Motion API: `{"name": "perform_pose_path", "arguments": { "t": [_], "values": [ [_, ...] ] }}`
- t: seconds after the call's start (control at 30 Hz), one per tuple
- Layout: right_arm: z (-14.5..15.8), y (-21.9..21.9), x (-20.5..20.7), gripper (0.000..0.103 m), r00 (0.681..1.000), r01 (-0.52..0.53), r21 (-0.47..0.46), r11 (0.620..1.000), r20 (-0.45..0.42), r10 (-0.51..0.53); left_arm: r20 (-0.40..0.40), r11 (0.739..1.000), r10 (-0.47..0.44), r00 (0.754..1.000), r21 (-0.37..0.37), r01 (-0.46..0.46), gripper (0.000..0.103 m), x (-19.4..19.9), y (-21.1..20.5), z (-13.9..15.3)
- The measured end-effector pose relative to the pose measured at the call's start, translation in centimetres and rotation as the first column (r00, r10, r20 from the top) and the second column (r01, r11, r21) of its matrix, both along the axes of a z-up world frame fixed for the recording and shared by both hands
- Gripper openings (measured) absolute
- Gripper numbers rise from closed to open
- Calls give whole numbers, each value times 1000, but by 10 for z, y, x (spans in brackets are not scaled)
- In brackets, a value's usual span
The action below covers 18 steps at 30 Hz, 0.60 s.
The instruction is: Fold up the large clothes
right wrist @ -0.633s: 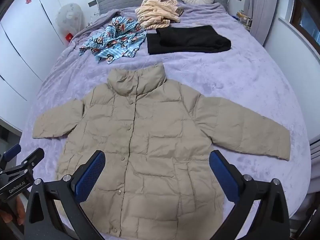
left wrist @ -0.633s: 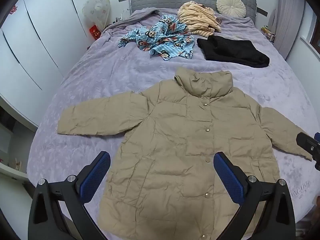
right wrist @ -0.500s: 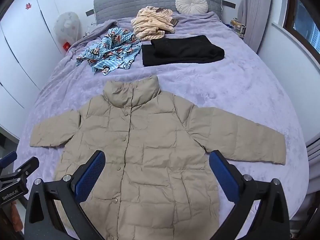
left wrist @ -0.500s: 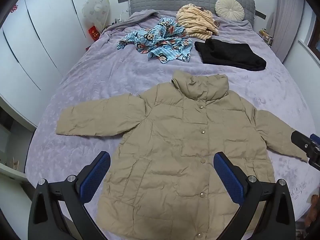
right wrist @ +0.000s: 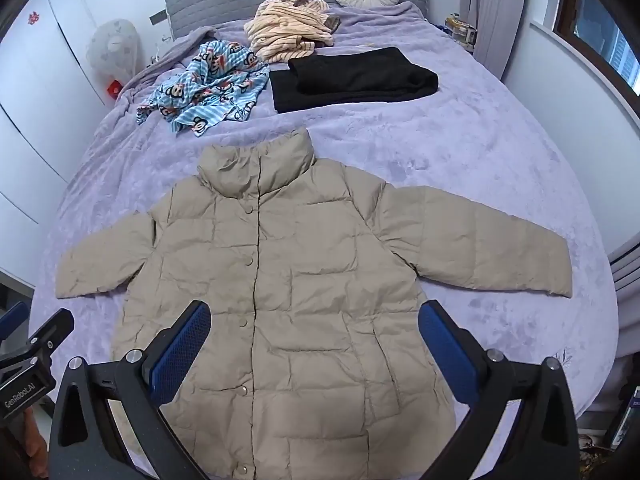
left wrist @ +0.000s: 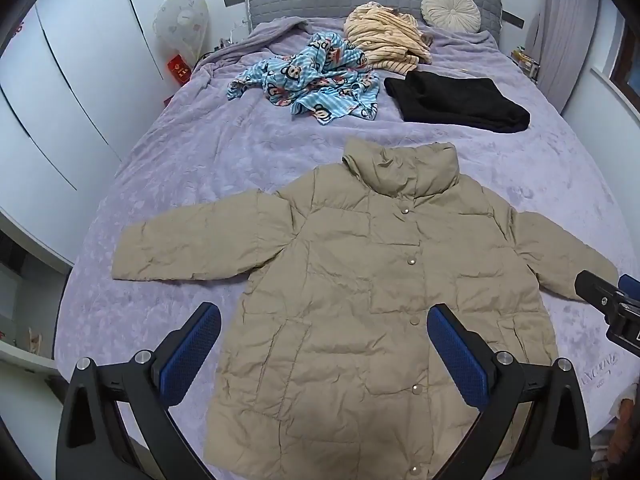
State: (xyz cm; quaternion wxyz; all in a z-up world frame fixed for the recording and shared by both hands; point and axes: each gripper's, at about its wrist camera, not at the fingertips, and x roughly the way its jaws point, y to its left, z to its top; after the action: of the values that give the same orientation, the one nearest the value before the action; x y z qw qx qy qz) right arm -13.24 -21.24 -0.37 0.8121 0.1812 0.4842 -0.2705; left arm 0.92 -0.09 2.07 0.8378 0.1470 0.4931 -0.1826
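A beige puffer jacket (left wrist: 360, 280) lies flat, front up and buttoned, on the purple bed (left wrist: 208, 152), sleeves spread to both sides. It also shows in the right wrist view (right wrist: 304, 280). My left gripper (left wrist: 324, 356) is open and empty, held above the jacket's lower left part. My right gripper (right wrist: 316, 354) is open and empty above the jacket's lower middle. The right gripper's tip shows at the right edge of the left wrist view (left wrist: 608, 304). The left gripper shows at the left edge of the right wrist view (right wrist: 28, 356).
At the far end of the bed lie a blue monkey-print garment (left wrist: 316, 80), a striped yellow garment (left wrist: 384, 44), folded black clothing (left wrist: 456, 100) and a round cushion (left wrist: 450, 10). White wardrobes (left wrist: 60, 80) stand on the left. A window wall (right wrist: 580, 40) is on the right.
Both grippers have pulled back and risen slightly, so the jacket sits a little lower and smaller in both views. Jaws stay open. The jacket has not moved.
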Motion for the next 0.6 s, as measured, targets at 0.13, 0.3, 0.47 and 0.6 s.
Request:
{"name": "perform_pose_path", "arguments": {
  "t": [0.13, 0.3, 0.47, 0.6],
  "values": [
    [-2, 1, 3, 103, 1000, -7, -4, 1000, -13, 7, -9, 1000, 17, 1000, -3, -17, 103, 6, 0, -3],
    [-5, -1, 6, 103, 1000, -1, 7, 1000, -21, 1, -21, 1000, 23, 1000, 5, -23, 103, 8, 1, -8],
    [-8, -2, 7, 103, 1000, 9, 19, 1000, -24, -8, -29, 1000, 27, 999, 11, -26, 103, 9, 1, -11],
    [-10, -4, 7, 103, 999, 17, 31, 999, -29, -16, -34, 999, 31, 999, 13, -31, 103, 11, 0, -13]
  ]
}}
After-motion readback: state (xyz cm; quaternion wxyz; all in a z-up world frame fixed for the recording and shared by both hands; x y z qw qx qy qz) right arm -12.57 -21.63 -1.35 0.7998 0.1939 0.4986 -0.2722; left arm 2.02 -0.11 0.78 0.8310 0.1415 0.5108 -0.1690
